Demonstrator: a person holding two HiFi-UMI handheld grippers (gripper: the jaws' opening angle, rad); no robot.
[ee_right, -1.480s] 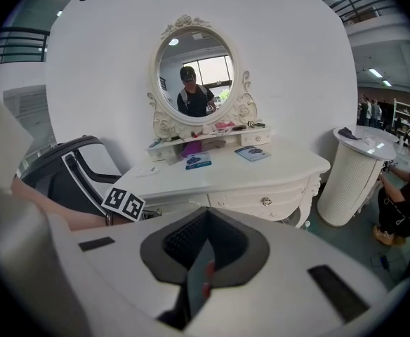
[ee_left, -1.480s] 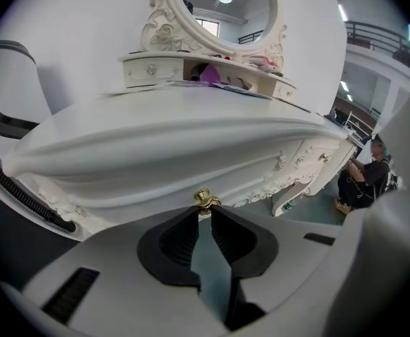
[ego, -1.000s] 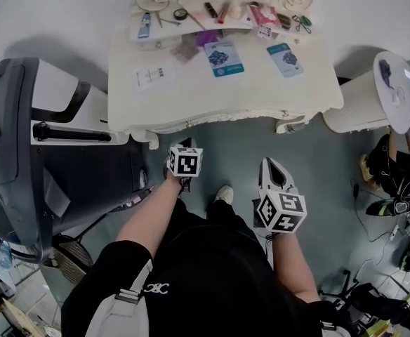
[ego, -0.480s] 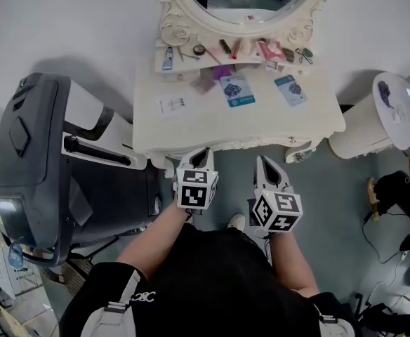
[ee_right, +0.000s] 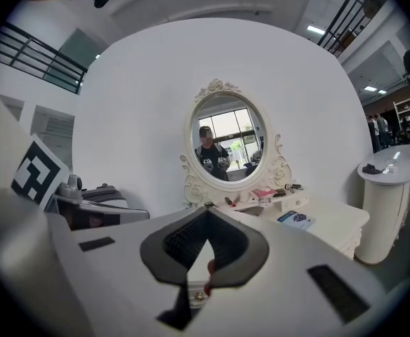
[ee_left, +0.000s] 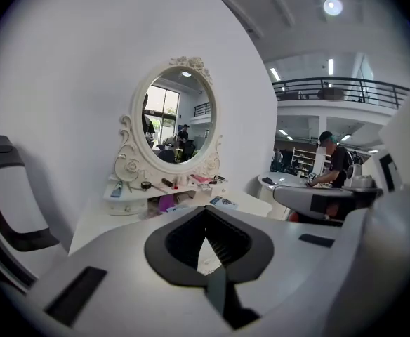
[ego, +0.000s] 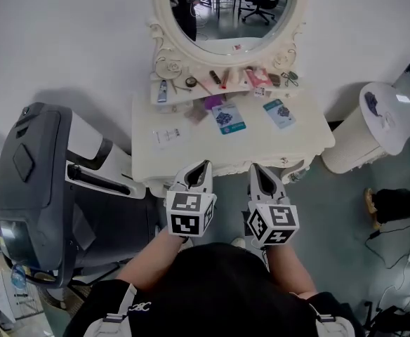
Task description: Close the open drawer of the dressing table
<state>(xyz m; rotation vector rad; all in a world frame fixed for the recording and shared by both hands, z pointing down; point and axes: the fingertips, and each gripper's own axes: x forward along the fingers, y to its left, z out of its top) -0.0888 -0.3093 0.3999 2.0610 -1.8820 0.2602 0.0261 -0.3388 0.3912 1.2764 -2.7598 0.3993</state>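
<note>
Head view: within the last second both tools have come up and forward. The left tool (ego: 203, 166), which hung low beside the person's leg, now sits level with the right tool (ego: 255, 167). Both noses are at the front lip of the cream carved dressing counter (ego: 184, 128), under its oval mirror (ego: 226, 12). Each tool's jaws are pressed together at the tips and grip nothing.

Through the right tool's slit, a small brass-coloured knob (ee_right: 194, 298) on a cream front shows close ahead; that is likely the drawer. From above, no drawer box juts past the lip, so I judge it at or near flush, though the lip hides the exact gap. That fits either tools lined up to push or a push just finished.

A dark grey machine (ego: 29, 181) crowds the left side and a white ribbed round stand (ego: 370, 121) the right. Bare grey floor (ego: 331, 209) lies open between and behind.
</note>
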